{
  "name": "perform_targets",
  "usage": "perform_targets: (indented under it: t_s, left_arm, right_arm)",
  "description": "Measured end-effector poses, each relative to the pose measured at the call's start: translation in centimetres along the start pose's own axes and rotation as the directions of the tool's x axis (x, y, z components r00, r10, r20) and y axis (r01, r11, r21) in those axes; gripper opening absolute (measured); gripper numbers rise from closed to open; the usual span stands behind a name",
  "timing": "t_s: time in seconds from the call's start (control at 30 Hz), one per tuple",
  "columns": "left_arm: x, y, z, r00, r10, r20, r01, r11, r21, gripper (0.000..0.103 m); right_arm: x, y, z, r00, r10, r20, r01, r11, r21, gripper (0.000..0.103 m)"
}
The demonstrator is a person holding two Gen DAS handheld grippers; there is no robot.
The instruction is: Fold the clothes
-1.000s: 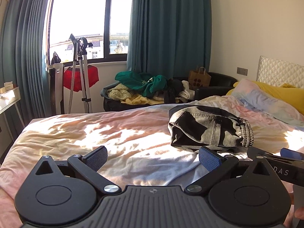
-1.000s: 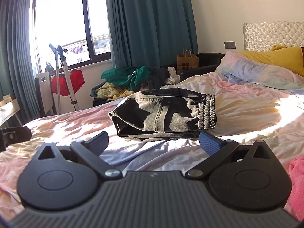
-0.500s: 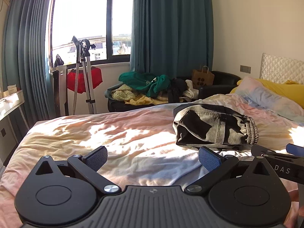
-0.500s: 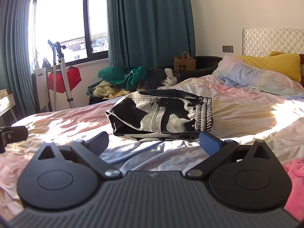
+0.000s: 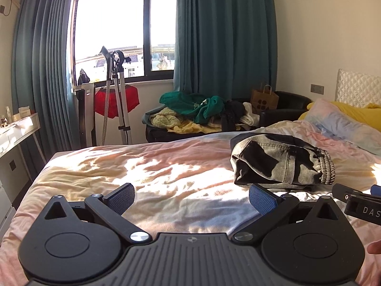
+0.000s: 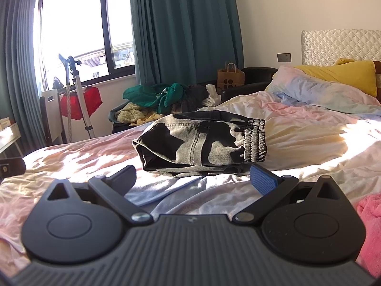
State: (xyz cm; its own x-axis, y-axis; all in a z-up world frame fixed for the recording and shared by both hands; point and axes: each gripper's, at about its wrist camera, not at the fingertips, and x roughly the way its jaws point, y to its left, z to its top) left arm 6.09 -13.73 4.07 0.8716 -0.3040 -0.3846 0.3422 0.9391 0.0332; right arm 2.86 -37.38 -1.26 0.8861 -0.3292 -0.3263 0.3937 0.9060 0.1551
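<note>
Resting on the tie-dye duvet (image 5: 166,171), the black-and-grey washed jeans (image 6: 202,145) lie already folded into a compact bundle, elastic waistband facing the pillows (image 6: 328,90). Both tools hang above the bedding with nothing in them: the left gripper (image 5: 191,196) has its jaws spread wide over bare sunlit sheet, well to the left of the jeans, and the right gripper (image 6: 193,178) is likewise spread, aimed straight at the bundle just beyond its fingertips. This garment looks finished, so the step in hand seems to be the pause between items. A pale blue garment (image 6: 152,191) lies flat under the right tool, and a pink fluffy item (image 6: 369,214) sits at its right; either could be next. Picking one calls for lowering both tools to opposite edges and pinching a single layer without catching the duvet.
</note>
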Motion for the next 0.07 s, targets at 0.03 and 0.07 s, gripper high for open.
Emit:
perform_targets:
  t_s: [0.03, 0.07]
  left_arm:
    - [-0.1, -0.04, 0.05, 1.0, -0.007, 0.003, 0.007, 1.0, -0.005, 0.103]
    - [-0.21, -0.12, 0.1, 1.0, -0.013, 0.008, 0.013, 1.0, -0.009, 0.103]
  right_arm:
    - [0.03, -0.03, 0.0, 1.0, 0.0, -0.001, 0.0, 1.0, 0.003, 0.103]
    - [0.03, -0.04, 0.01, 1.0, -0.001, 0.0, 0.001, 1.0, 0.004, 0.103]
